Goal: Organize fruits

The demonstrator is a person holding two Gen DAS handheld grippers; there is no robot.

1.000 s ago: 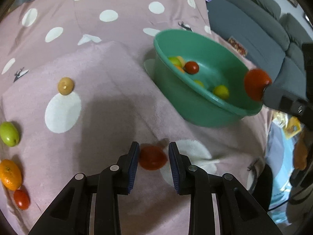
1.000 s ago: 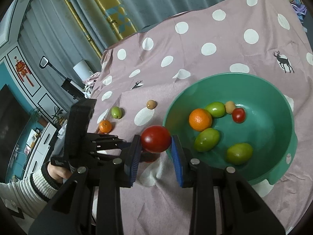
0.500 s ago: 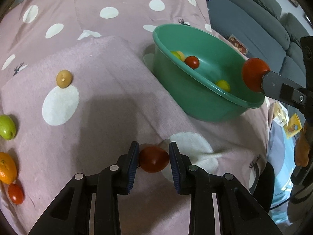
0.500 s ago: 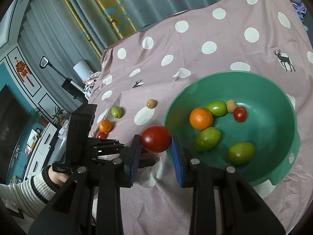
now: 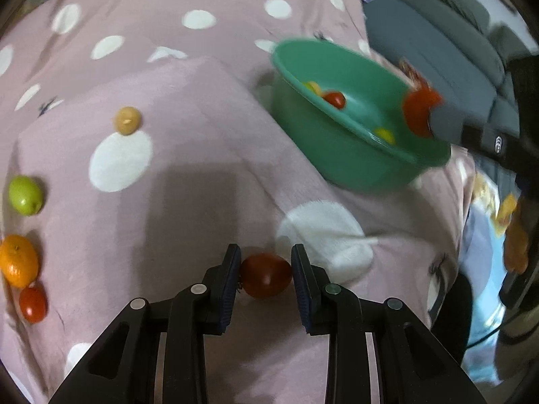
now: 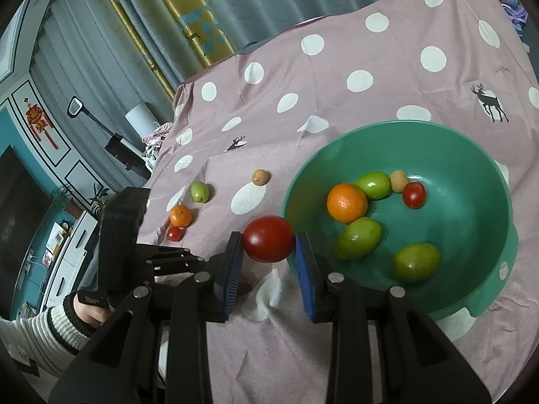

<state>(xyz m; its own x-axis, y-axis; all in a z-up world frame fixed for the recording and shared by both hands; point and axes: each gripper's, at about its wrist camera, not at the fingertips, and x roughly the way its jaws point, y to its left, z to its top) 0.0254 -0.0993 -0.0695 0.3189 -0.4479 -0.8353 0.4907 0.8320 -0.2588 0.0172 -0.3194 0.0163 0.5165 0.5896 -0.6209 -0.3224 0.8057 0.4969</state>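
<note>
My left gripper (image 5: 265, 277) is shut on a red tomato (image 5: 265, 279), held just above the pink dotted cloth. My right gripper (image 6: 268, 244) is shut on a larger red tomato (image 6: 268, 243) and holds it above the near left rim of the green bowl (image 6: 471, 141); this tomato also shows in the left wrist view (image 5: 419, 111), over the bowl (image 5: 323, 134). The bowl holds an orange (image 6: 347, 202), three green fruits, a small tan fruit and a small red tomato (image 6: 413, 194).
On the cloth to the left lie a tan fruit (image 5: 127, 120), a green fruit (image 5: 25, 195), an orange (image 5: 17, 260) and a small red tomato (image 5: 32, 304). A grey sofa (image 5: 438, 43) stands beyond the bed's right edge. Curtains (image 6: 168, 17) hang behind the bed.
My left gripper closed on the red tomato and lifted it slightly off the cloth. My right gripper carried its tomato a little farther over the bowl's rim.
</note>
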